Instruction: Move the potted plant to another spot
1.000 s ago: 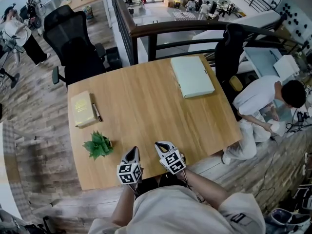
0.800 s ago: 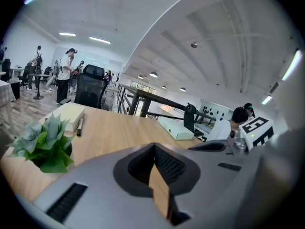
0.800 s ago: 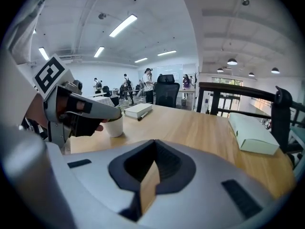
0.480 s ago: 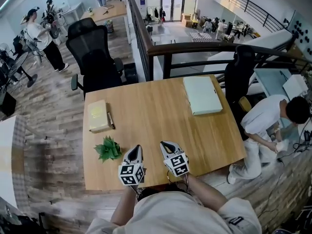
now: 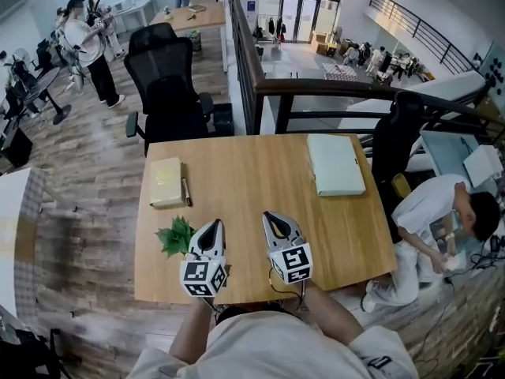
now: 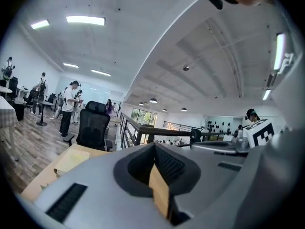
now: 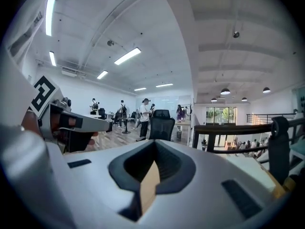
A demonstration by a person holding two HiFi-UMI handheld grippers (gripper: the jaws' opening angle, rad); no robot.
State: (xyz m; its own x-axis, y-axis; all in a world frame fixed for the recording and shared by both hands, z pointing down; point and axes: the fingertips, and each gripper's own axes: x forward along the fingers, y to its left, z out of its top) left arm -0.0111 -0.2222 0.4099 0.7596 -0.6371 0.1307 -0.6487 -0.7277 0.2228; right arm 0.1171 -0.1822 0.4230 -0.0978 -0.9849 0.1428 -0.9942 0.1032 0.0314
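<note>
The potted plant (image 5: 175,235) stands near the front left corner of the table (image 5: 245,172). Its green leaves cover the pot from above, so I cannot see the pot itself. My left gripper (image 5: 210,229) is just to the right of the plant and my right gripper (image 5: 278,221) is alongside it, a little apart. Both are held above the tabletop and point forward, nearly level. Both pairs of jaws are pressed together, with nothing between them. On the table I count one plant, one book (image 5: 166,182) with one pen (image 5: 186,192) beside it, and one pale green folder (image 5: 336,164) at the far right. One black chair (image 5: 170,85) stands behind the table and a second chair (image 5: 393,136) stands at its right side.
</note>
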